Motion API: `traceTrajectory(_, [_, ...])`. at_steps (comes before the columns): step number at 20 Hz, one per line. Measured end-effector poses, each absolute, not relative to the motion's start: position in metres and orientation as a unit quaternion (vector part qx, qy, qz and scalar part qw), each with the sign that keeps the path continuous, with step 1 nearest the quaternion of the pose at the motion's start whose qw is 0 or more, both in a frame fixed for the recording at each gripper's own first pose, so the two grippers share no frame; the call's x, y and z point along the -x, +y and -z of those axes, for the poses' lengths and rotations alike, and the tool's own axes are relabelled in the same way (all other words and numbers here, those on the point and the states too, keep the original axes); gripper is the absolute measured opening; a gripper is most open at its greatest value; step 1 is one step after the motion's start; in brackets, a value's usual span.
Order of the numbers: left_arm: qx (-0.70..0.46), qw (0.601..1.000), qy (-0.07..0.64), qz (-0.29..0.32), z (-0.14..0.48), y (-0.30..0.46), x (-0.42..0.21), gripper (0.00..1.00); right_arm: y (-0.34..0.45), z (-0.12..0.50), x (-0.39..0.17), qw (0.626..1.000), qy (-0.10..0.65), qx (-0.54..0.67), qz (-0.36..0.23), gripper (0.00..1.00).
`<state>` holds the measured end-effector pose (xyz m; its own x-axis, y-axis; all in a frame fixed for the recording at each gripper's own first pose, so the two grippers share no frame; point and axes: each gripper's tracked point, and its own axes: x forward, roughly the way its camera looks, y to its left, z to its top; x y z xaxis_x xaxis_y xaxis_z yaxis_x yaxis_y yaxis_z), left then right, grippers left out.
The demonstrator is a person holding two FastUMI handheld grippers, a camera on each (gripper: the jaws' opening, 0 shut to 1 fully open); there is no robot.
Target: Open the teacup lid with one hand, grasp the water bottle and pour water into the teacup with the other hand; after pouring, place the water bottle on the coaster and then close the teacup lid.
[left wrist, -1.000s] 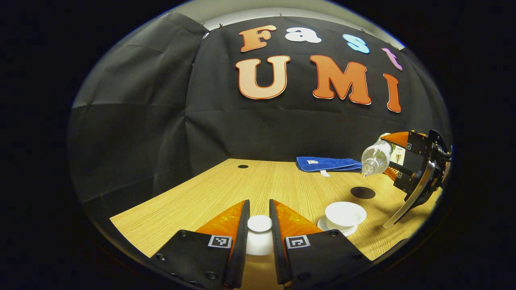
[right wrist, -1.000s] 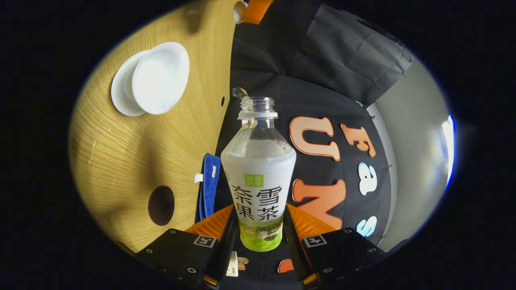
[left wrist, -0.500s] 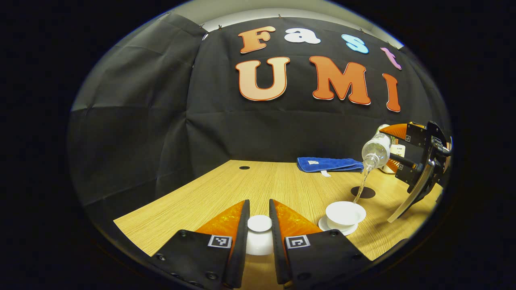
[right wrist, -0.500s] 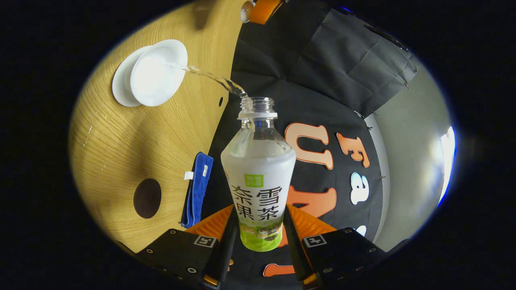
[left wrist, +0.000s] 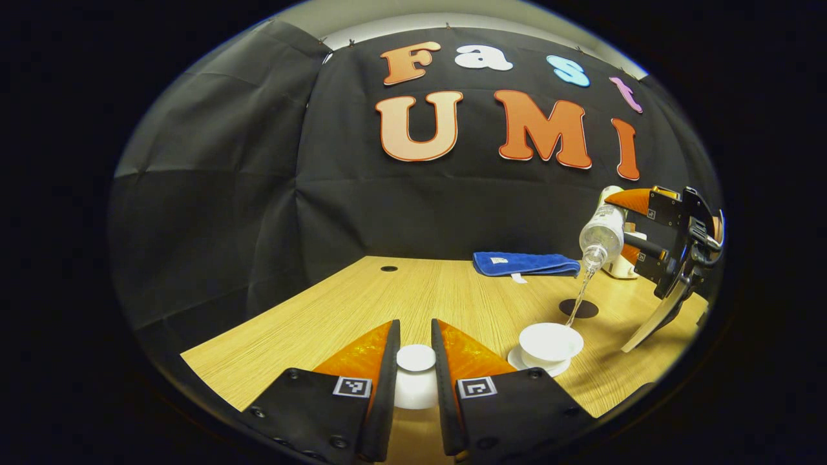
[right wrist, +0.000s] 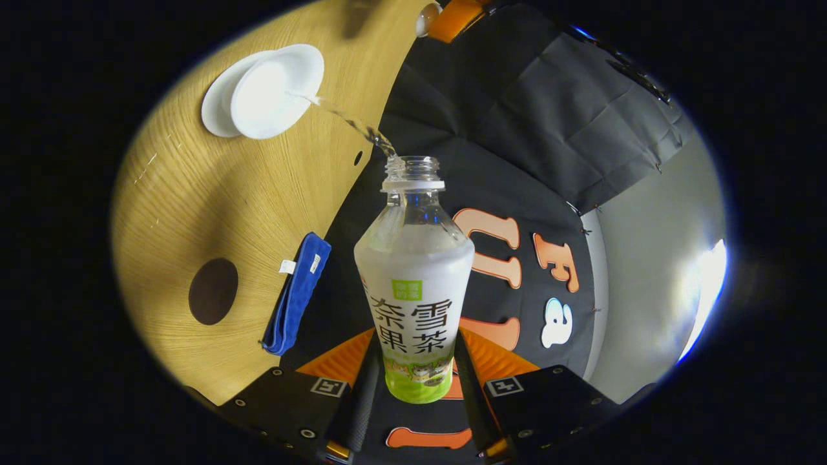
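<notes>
My left gripper (left wrist: 415,361) is shut on the knob of the white teacup lid (left wrist: 415,378), held low over the wooden table (left wrist: 362,310). To its right the open white teacup (left wrist: 550,340) stands on its saucer (left wrist: 517,357). My right gripper (right wrist: 413,381) is shut on the uncapped water bottle (right wrist: 413,284), also seen as the bottle (left wrist: 601,229) tilted mouth-down at the right edge. A thin stream of water (left wrist: 579,300) runs from its mouth into the teacup (right wrist: 276,90). The dark round coaster (left wrist: 578,308) lies just behind the cup.
A folded blue cloth (left wrist: 524,263) lies at the table's back edge, left of the bottle. A small white object (left wrist: 619,266) sits behind the bottle. A small dark hole (left wrist: 389,268) marks the far left of the table. The coaster (right wrist: 213,291) and cloth (right wrist: 295,294) lie side by side.
The bottle has tipped further and risen slightly; water began to flow half a second ago and still streams into the cup. The left gripper and lid have stayed put.
</notes>
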<state>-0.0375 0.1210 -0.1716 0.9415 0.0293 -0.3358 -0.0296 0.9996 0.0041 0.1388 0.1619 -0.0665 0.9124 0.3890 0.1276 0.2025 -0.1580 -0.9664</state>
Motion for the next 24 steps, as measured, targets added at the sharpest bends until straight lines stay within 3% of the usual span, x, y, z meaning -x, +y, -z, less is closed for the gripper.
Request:
traceTrajectory(15, [0.000, 0.985, 0.175, -0.011, 0.172, 0.117, 0.036, 0.34, 0.182, 0.063, -0.128, 0.552, -0.267, 0.786, -0.075, 0.63])
traceTrajectory(16, [-0.001, 0.984, 0.176, -0.011, 0.173, 0.116, 0.036, 0.34, 0.182, 0.062, -0.127, 0.548, -0.270, 0.788, -0.077, 0.67])
traceTrajectory(18, [-0.001, 0.984, 0.176, -0.011, 0.173, 0.116, 0.036, 0.34, 0.185, 0.062, -0.126, 0.539, -0.279, 0.791, -0.078, 0.63])
traceTrajectory(19, [0.000, 0.984, 0.176, -0.010, 0.173, 0.116, 0.036, 0.34, 0.185, 0.064, -0.125, 0.538, -0.280, 0.791, -0.080, 0.67])
traceTrajectory(24, [0.001, 0.984, 0.178, -0.010, 0.173, 0.115, 0.036, 0.34, 0.189, 0.069, -0.119, 0.536, -0.282, 0.791, -0.090, 0.64])
